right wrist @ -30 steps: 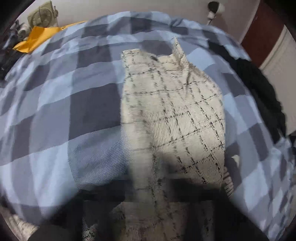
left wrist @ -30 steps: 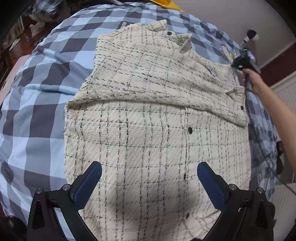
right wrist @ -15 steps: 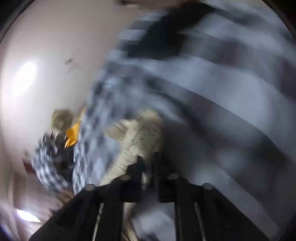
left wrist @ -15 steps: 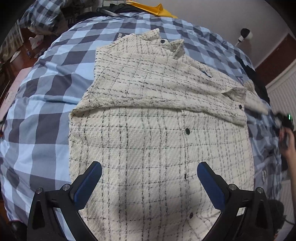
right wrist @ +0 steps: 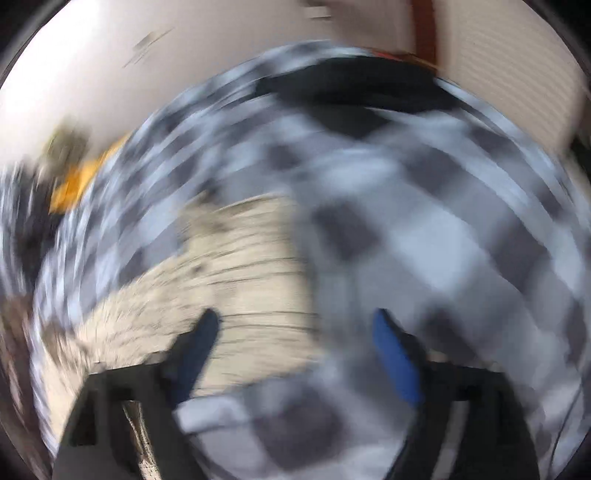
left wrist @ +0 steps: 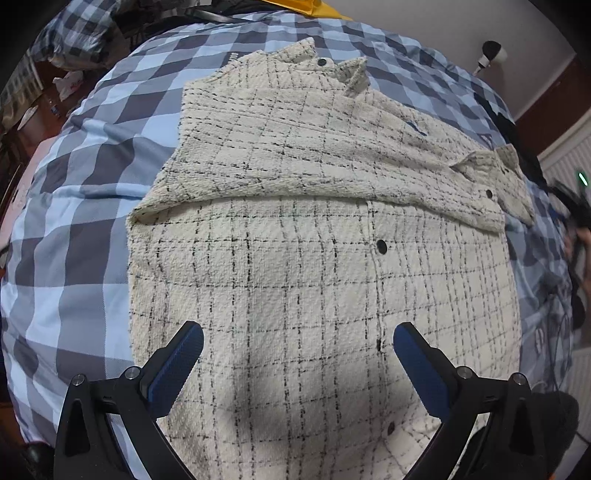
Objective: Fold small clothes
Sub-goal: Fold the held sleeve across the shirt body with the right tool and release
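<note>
A cream shirt (left wrist: 314, 236) with thin black checks and dark buttons lies flat on a blue-and-grey checked bed cover (left wrist: 74, 236). One sleeve is folded across its chest, cuff at the right (left wrist: 495, 184). My left gripper (left wrist: 297, 341) hovers over the shirt's lower part, open, nothing between its blue pads. The right wrist view is blurred by motion; it shows the shirt (right wrist: 236, 295) to the left. My right gripper (right wrist: 295, 325) is over the shirt's edge and the bed cover (right wrist: 443, 240), its jaws opening, with nothing held between them.
A dark garment (right wrist: 347, 88) lies at the far edge of the bed. A yellow item (left wrist: 314, 5) and a checked bundle (left wrist: 77, 33) sit beyond the bed's far side. A person's hand with the other gripper (left wrist: 576, 221) shows at the right edge.
My right gripper has let go of the sleeve, which now lies folded across the shirt, and has swung away to the right and opened. My left gripper has stayed in place.
</note>
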A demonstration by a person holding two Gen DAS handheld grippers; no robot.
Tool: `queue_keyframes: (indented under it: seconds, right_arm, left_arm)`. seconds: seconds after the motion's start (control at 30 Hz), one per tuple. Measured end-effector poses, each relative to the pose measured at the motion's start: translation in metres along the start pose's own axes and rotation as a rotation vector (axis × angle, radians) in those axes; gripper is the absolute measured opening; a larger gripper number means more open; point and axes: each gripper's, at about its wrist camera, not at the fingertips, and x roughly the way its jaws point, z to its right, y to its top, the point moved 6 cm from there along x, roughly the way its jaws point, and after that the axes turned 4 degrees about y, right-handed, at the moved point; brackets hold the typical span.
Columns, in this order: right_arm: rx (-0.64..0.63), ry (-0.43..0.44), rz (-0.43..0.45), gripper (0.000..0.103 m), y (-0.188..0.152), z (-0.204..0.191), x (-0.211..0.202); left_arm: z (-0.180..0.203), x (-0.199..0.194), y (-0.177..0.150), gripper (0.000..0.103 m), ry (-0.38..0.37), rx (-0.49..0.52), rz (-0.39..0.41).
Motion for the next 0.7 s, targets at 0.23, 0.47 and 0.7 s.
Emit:
queue_keyframes:
  seconds: [0.23,0.47,0.7]
  right_arm:
    - [-0.338,-0.21,-0.143,0.092,0.007,-0.055,0.092]
    - [0.115,0.167,0.05,0.012,0.041,0.025,0.026]
    - [0.202,0.285,0.243,0.01,0.071,0.07,-0.099]
  left_arm:
    - [-0.008,0.006,-0.001,0.103,-0.004,-0.016,-0.026]
    - [-0.014,-0.002,0.001,0.103,-0.03,-0.052,-0.012]
    - [-0.016,-0.014,0.009,0.103,-0.088,-0.103,0.026]
